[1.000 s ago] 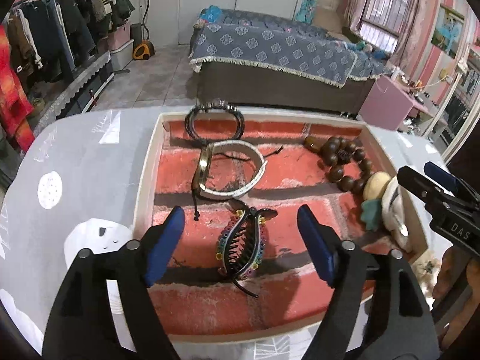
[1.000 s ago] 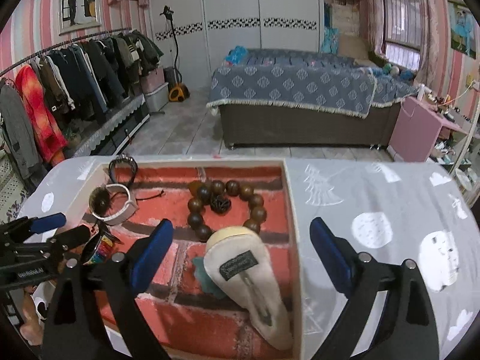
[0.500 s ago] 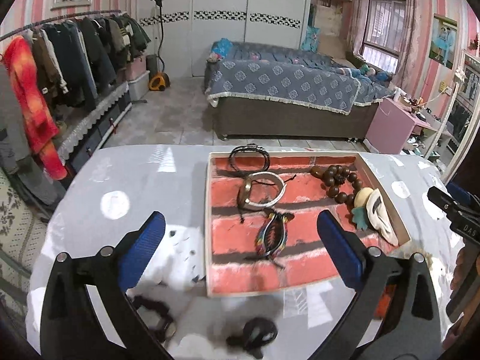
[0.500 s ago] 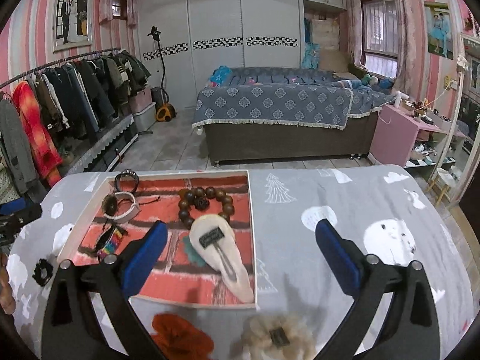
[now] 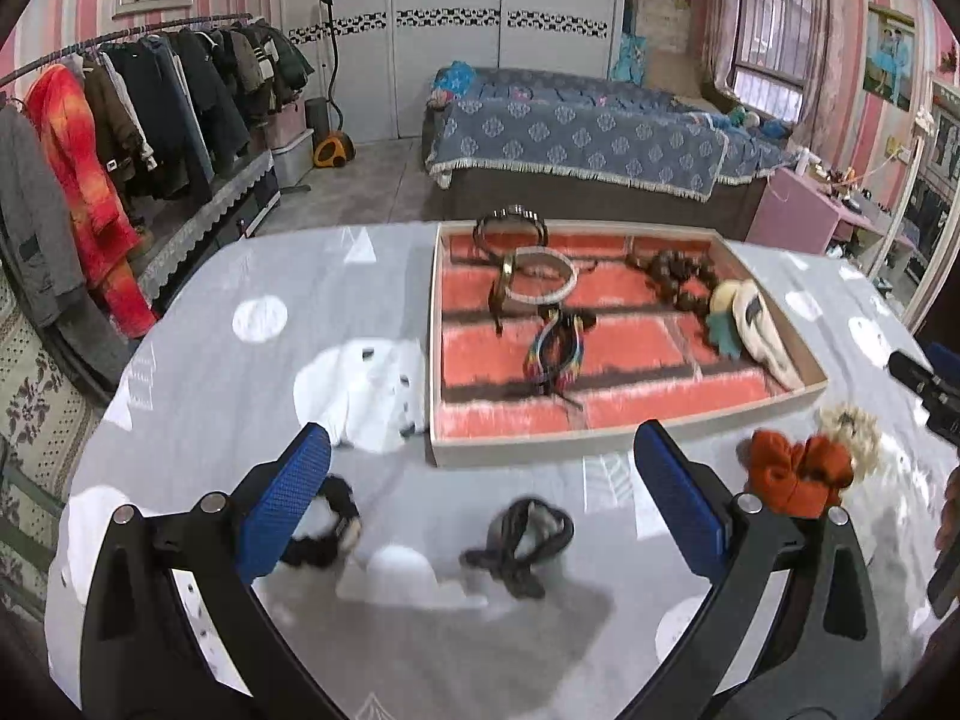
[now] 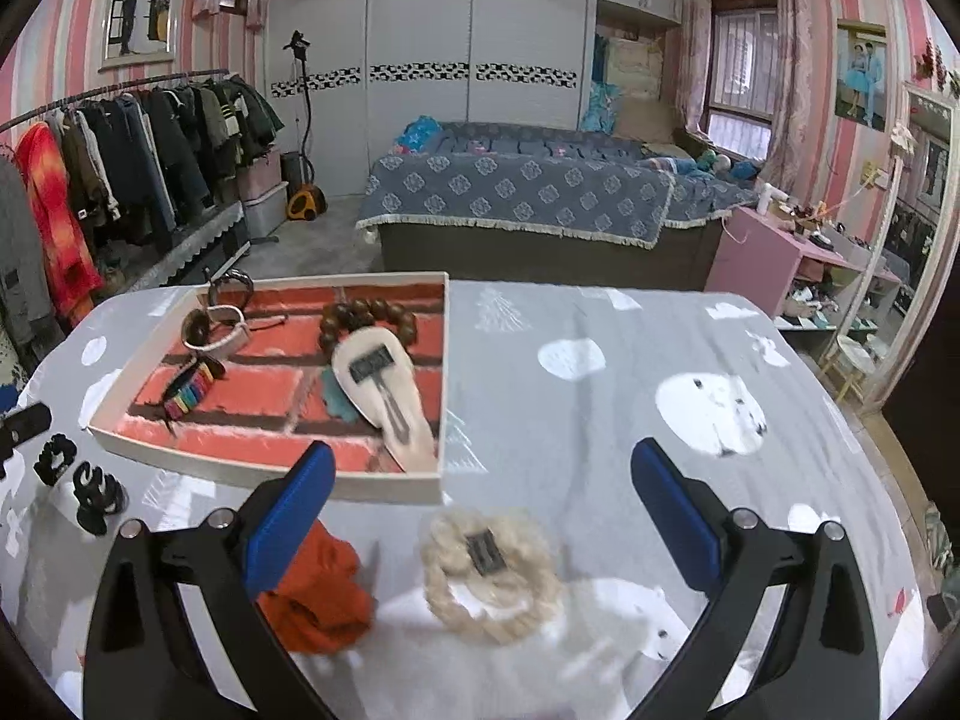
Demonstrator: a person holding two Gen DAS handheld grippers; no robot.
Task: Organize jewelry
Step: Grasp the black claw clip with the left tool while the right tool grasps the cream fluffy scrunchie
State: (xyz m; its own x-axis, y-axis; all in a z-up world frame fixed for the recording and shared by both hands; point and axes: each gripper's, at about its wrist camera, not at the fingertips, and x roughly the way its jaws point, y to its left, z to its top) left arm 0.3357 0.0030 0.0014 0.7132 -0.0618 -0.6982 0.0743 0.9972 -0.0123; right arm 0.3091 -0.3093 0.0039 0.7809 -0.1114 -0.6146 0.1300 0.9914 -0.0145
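A shallow tray [image 5: 624, 435] with a red brick-pattern floor lies on the grey table; it also shows in the right wrist view [image 6: 270, 474]. It holds a watch [image 5: 537, 279], a bead bracelet [image 6: 367, 318], a rainbow claw clip [image 5: 555, 354] and a cream clip [image 6: 384, 387]. My left gripper [image 5: 489, 498] is open and empty above a black hair clip [image 5: 522, 537] and a black scrunchie [image 5: 327, 525]. My right gripper [image 6: 480, 513] is open and empty above a cream fluffy clip [image 6: 489, 573], beside an orange scrunchie [image 6: 321, 591].
The table carries a grey cloth [image 6: 660, 360] with white prints. A bed [image 6: 528, 204] and a clothes rack [image 5: 120, 120] stand beyond the far table edge. A pink side table [image 6: 774, 264] is at the right.
Both grippers have pulled back from the tray towards the near table edge. The loose scrunchies and clips in front of the tray have come into view.
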